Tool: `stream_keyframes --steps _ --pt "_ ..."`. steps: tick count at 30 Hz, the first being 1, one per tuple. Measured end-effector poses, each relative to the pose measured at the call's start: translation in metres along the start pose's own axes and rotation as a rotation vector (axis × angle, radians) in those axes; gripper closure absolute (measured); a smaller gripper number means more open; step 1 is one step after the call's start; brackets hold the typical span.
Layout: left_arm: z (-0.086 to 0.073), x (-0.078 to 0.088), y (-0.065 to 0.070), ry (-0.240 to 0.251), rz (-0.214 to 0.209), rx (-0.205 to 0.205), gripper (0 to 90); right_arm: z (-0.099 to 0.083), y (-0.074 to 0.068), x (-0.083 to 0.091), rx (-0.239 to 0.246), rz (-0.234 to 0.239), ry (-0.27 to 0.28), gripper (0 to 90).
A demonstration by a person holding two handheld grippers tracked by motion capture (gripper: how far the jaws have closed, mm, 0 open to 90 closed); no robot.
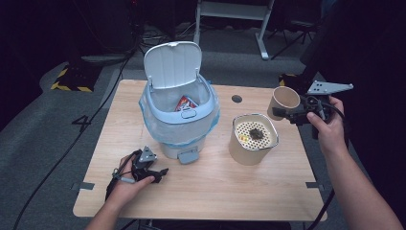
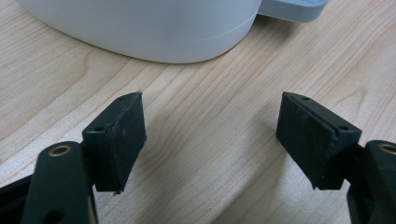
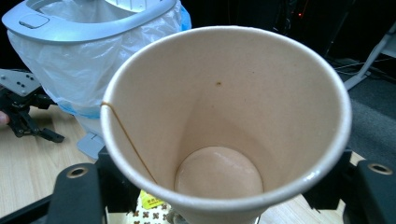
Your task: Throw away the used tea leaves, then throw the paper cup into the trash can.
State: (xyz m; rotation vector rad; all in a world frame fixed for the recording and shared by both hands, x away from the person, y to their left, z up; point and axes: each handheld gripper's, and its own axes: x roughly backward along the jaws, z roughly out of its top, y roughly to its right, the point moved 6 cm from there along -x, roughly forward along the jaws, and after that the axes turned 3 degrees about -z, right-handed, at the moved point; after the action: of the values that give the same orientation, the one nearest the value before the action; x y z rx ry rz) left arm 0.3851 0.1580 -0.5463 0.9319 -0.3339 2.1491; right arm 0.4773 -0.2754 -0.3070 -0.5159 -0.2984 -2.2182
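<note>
Two handheld grippers are seen over a light wooden table (image 1: 215, 191), one in each of a person's hands. At the right edge of the table, the right gripper (image 1: 287, 113) is held in the air with a tan paper cup (image 1: 283, 102) pinched between its jaws. The cup is tipped on its side, its open mouth turned toward the middle of the table, just above and to the right of a larger round paper container (image 1: 252, 139). In the right gripper view, the cup's inside is seen to be bare apart from a thin thread lying down its wall and a small dark speck. The container stands upright on the table and is capped by a perforated insert on which dark scraps and a small yellow bit are lying.

Near the front left corner, the left gripper (image 1: 160, 172) is rested low on the table, its jaws spread wide with nothing between them. It is pointed toward the base of a white pedal bin (image 1: 179, 120), which stands at the table's middle, well apart from the cup. The bin's lid (image 1: 172, 64) is raised, a pale blue plastic liner is folded over its rim, and a red wrapper (image 1: 186, 102) is lying inside.
</note>
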Motion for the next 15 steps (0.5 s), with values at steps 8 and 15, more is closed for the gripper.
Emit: stream_keyframes --steps 8,15 --pt "0.000 0.000 0.000 0.000 -0.005 0.004 24.3 0.013 -0.003 -0.005 0.004 0.019 0.003 29.0" --pt "0.000 0.000 0.000 0.002 -0.004 0.005 24.3 0.032 -0.011 -0.012 0.024 0.018 0.020 28.8"
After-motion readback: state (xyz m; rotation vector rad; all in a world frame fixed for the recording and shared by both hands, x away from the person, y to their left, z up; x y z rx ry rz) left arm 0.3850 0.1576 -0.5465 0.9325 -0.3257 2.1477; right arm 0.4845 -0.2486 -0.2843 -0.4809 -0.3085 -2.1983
